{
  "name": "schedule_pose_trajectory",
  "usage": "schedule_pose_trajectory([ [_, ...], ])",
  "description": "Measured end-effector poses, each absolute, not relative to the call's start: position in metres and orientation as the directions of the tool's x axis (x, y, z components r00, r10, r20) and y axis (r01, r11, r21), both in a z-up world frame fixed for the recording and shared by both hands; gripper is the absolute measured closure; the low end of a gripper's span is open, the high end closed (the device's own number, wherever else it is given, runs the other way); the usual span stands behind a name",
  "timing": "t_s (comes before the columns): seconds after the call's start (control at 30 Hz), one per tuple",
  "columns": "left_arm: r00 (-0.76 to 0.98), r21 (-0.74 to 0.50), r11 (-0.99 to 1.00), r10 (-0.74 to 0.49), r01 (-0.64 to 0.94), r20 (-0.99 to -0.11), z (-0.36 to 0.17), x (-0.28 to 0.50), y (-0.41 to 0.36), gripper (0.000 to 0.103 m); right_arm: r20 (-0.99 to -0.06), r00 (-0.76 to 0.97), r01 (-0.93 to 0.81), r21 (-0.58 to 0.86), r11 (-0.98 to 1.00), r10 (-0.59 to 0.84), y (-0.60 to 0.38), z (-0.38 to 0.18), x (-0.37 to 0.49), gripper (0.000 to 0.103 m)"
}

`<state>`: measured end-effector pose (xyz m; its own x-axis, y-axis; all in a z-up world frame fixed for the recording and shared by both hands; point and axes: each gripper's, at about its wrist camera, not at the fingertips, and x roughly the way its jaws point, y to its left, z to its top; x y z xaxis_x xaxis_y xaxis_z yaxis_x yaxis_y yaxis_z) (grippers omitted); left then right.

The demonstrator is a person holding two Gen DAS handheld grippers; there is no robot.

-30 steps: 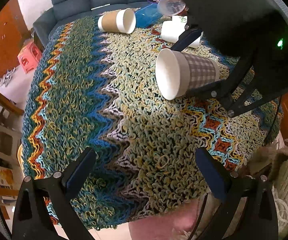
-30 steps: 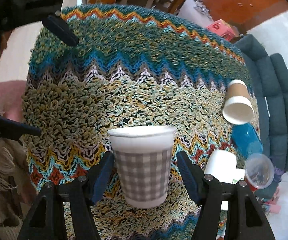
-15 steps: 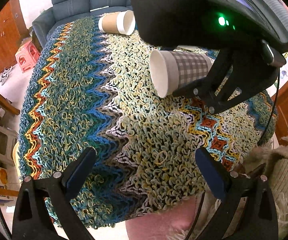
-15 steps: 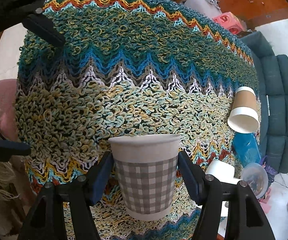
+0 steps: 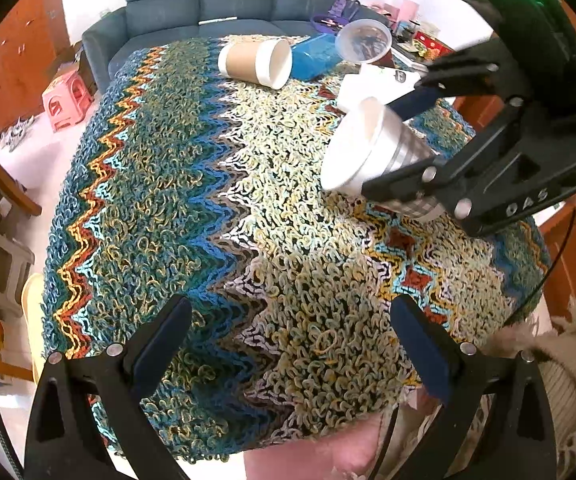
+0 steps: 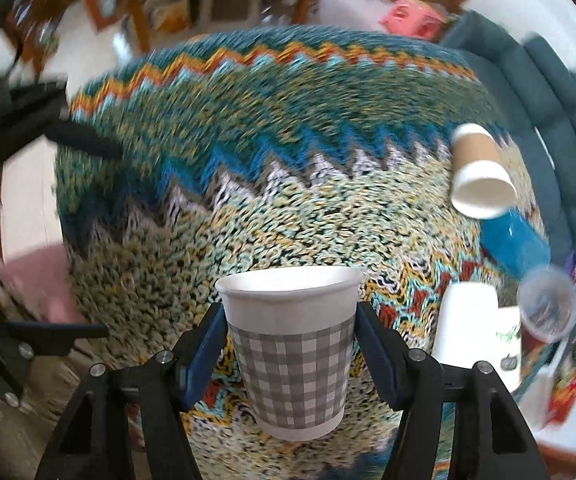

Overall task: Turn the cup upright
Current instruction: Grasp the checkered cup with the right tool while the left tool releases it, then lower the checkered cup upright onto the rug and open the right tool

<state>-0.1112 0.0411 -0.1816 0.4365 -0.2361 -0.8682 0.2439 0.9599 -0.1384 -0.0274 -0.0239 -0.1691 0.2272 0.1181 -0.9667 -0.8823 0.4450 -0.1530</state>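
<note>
My right gripper (image 6: 290,344) is shut on a grey-checked paper cup (image 6: 292,356) with a white rim. In the left wrist view the cup (image 5: 372,152) tilts, mouth up and to the left, above the right side of the table, with the right gripper (image 5: 404,140) clamped across it. My left gripper (image 5: 288,344) is open and empty over the near edge of the zigzag woven cloth (image 5: 191,200).
At the table's far end lie a brown-sleeved paper cup (image 5: 255,62) on its side, a blue cup (image 5: 314,56), a clear plastic cup (image 5: 364,42) and white cups (image 5: 376,82). A dark sofa (image 5: 215,0) stands behind. A pink stool (image 5: 65,100) stands left.
The right gripper has swung the checked cup from lying horizontal towards mouth-up and moved it right and nearer the cloth. The right wrist view is motion-blurred. The left gripper has barely moved.
</note>
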Motion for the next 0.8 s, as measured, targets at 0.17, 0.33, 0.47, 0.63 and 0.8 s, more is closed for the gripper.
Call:
schedule_pose_trajectory([
  [0.17,0.436,-0.167,0.964,-0.243,0.206,-0.867,-0.182,-0.104,0.043,0.003,-0.928,0.253,-0.779,-0.028,0.626,0.274,-0.053,-0.157,-0.012,0.038],
  [0.33,0.426,-0.19,0.965,-0.25,0.18,-0.869,-0.183,-0.097,0.042,0.003,-0.848,0.344,-0.641,0.102,0.761,0.404,-0.089,-0.154,-0.002,0.038],
  [0.47,0.426,-0.19,0.966,-0.247,0.174,-0.87,-0.182,-0.093,0.035,0.003,-0.772,0.431,-0.531,0.201,0.823,0.467,-0.112,-0.161,0.005,0.038],
  [0.63,0.426,-0.19,0.966,-0.248,0.175,-0.87,-0.181,-0.09,0.027,0.003,-0.724,0.51,-0.414,0.267,0.87,0.465,-0.131,-0.174,0.009,0.038],
  [0.8,0.407,-0.198,0.965,-0.253,0.173,-0.878,-0.185,-0.087,0.023,0.003,-0.71,0.531,-0.361,0.305,0.882,0.463,-0.151,-0.187,0.006,0.038],
])
